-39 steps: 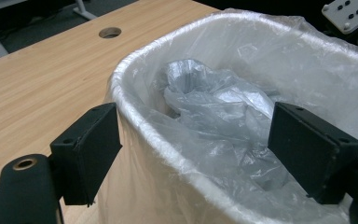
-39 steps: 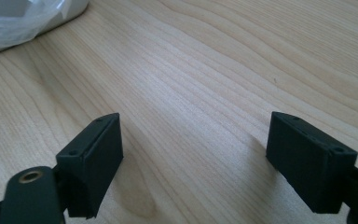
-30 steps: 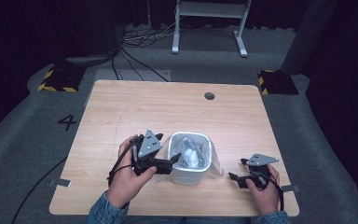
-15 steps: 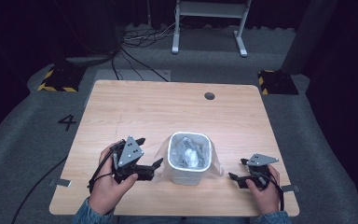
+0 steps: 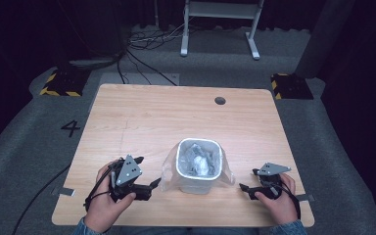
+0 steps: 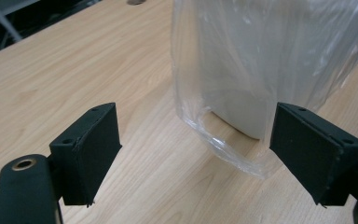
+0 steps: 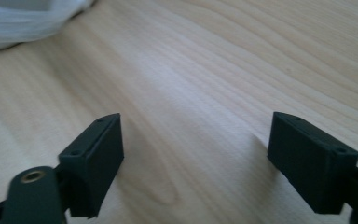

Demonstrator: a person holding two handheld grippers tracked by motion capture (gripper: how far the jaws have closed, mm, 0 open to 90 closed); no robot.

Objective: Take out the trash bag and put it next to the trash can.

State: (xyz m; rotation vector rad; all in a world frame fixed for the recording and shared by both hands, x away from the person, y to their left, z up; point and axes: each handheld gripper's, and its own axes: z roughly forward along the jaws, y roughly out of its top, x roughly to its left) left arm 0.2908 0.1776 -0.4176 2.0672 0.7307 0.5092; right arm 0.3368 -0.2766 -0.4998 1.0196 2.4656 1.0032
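A small white bin lined with a clear plastic bag stands near the table's front edge, with crumpled clear plastic inside. My left gripper rests on the table just left of the bin, open, its jaws pointing at the bag's hanging skirt without touching it. My right gripper lies on the table to the right of the bin, open, with bare wood between its fingers. In the right gripper view a corner of the bag shows at the upper left.
The wooden table has a round cable hole at the back right. A white stand and cables lie on the floor beyond. Yellow-black blocks sit at both far corners.
My left gripper has drawn back from the bin's rim, leftward and down to the table. The right gripper has stayed where it was.
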